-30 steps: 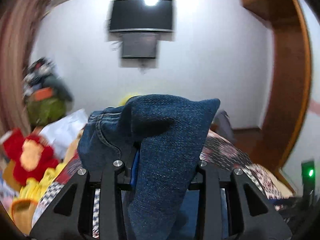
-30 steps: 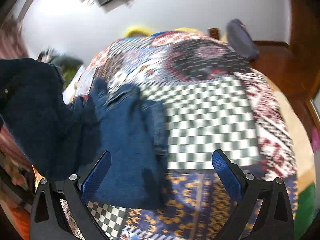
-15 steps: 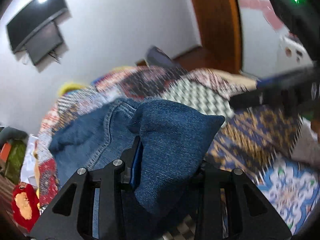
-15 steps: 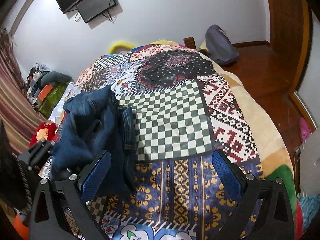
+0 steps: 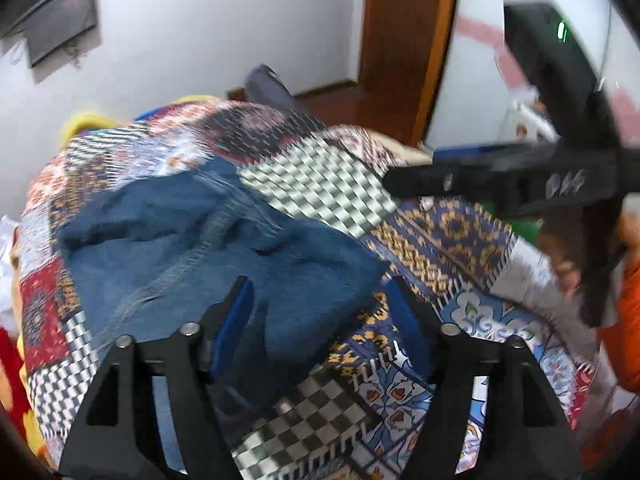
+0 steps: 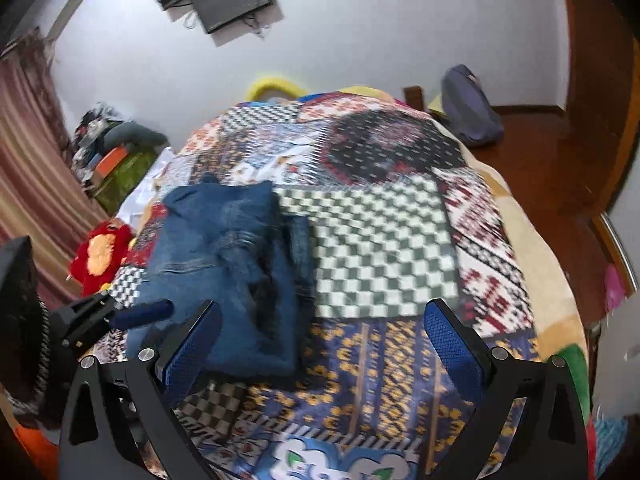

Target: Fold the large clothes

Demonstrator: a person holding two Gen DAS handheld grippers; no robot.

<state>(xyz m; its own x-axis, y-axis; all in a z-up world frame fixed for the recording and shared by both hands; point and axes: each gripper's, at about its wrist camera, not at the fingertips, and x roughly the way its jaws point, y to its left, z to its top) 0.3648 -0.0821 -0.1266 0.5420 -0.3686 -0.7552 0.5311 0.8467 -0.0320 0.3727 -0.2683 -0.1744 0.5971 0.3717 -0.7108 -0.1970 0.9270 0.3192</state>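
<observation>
The folded jeans [image 6: 236,268] lie left of centre in the right wrist view, on the patchwork quilt [image 6: 384,256], whose checked and patterned squares spread bare to the right as far as the bed's curved edge. Beyond that edge, at the upper right, wooden floor [image 6: 548,168] shows. The right gripper [image 6: 320,340] hangs wide open with nothing between its blue pads; its left pad is just over the near hem of the denim. In the left wrist view the left gripper [image 5: 320,312] is spread open too, the jeans' [image 5: 208,248] corner lying loose between its fingers. A red plush toy [image 6: 100,252] sits off the quilt's left side, a grey bag [image 6: 472,112] at the far right
</observation>
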